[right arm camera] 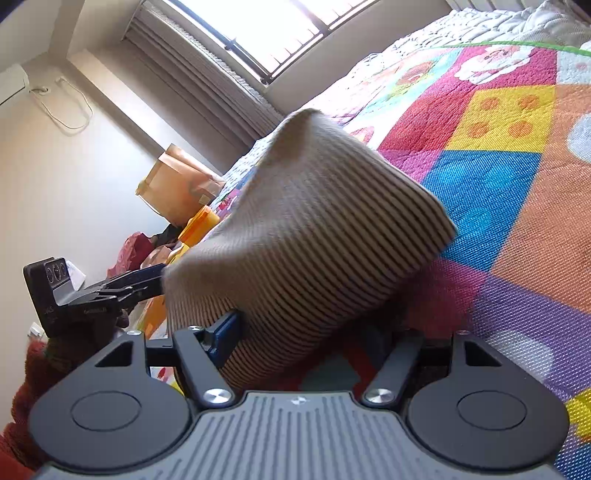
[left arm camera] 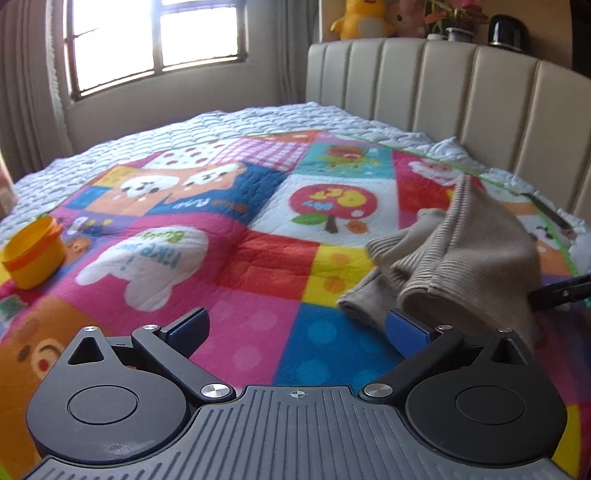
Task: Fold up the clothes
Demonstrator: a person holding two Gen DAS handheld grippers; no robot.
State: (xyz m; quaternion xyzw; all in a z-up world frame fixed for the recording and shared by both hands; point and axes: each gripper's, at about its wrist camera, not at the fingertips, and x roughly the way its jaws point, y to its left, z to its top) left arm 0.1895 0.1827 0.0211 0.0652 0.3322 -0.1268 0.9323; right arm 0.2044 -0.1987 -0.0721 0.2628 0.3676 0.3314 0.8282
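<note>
Beige ribbed garment (right arm camera: 310, 236) | between right fingers (right arm camera: 225, 332), grip unclear | left fingers (left arm camera: 188, 326) apart, beside it

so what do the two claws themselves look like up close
Both match: the left claw and right claw each have a grey ribbed base plate with a small crosshair mark, two round black housings, black link arms on silver pivot screws, and blue pads on the fingers. No cables or sleeves show.

We count one beige ribbed knit garment (left arm camera: 469, 254), one orange plastic tub (left arm camera: 33, 253), one colourful patchwork quilt (left arm camera: 258, 258), two plush toys (left arm camera: 364, 18) and two claws (left arm camera: 295, 328).
</note>
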